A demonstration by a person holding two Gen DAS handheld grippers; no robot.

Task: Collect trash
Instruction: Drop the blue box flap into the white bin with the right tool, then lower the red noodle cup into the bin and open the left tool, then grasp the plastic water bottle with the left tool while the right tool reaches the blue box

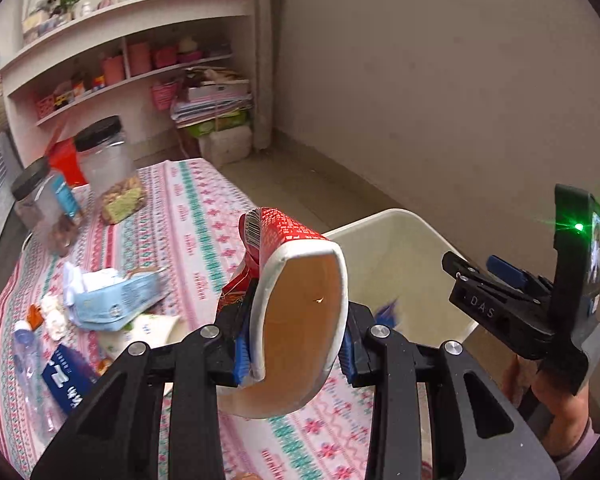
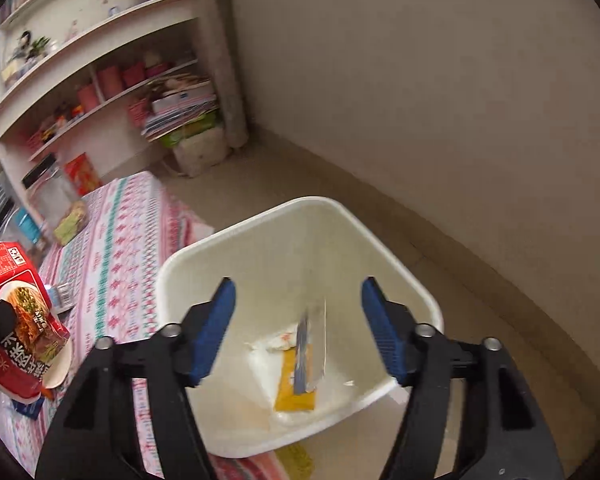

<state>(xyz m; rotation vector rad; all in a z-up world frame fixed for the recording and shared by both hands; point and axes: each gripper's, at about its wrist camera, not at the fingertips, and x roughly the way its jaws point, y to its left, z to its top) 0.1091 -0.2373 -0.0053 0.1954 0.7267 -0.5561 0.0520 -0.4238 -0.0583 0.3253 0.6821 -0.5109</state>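
Note:
My left gripper (image 1: 296,350) is shut on a squashed red-and-white instant noodle cup (image 1: 300,312), held above the table's right edge beside the white trash bin (image 1: 400,240). The cup also shows at the left of the right wrist view (image 2: 24,320). My right gripper (image 2: 296,330) is open and empty, hovering over the bin (image 2: 380,240). A blurred silvery wrapper (image 2: 310,354) is falling inside the bin, above a yellow packet (image 2: 296,392) and white paper. More trash lies on the table: a light blue packet (image 1: 116,300), a plastic bottle (image 1: 28,360), a dark blue packet (image 1: 68,380).
The table has a pink and green patterned cloth (image 1: 196,216). Two black-lidded jars (image 1: 108,160) stand at its far side. A white shelf unit (image 1: 140,60) is behind. A beige wall (image 1: 440,80) and bare floor lie to the right of the bin.

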